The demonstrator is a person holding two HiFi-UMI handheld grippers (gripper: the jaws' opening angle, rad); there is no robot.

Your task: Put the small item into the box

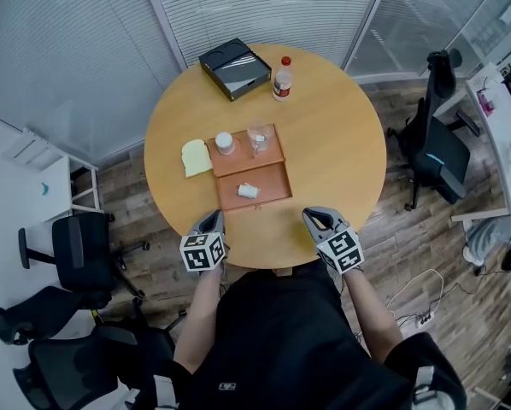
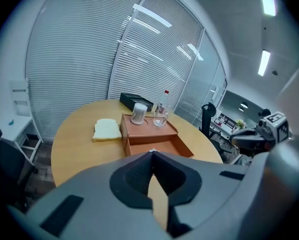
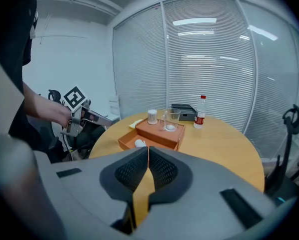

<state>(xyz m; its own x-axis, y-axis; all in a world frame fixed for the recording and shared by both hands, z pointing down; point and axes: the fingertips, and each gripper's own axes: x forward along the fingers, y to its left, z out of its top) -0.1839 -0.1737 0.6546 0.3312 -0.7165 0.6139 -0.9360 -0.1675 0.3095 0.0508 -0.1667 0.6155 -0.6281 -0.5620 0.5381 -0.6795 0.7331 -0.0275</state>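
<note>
A small white item (image 1: 249, 191) lies on its side in the near open compartment of the orange box (image 1: 274, 186) at the table's middle; it also shows as the white item (image 3: 139, 143) in the right gripper view. My left gripper (image 1: 214, 218) hovers at the near table edge, just left of the box, shut and empty. My right gripper (image 1: 312, 215) is level with it to the box's right, also shut with nothing held. In the left gripper view the box (image 2: 162, 145) lies straight ahead of the closed jaws.
On the box's far tray (image 1: 241, 161) stand a white-capped jar (image 1: 225, 143) and a clear glass (image 1: 259, 137). A pale bread slice (image 1: 196, 157) lies left of it. A black case (image 1: 234, 67) and a red-capped bottle (image 1: 282, 79) sit at the far edge. Office chairs surround the round table (image 1: 341, 143).
</note>
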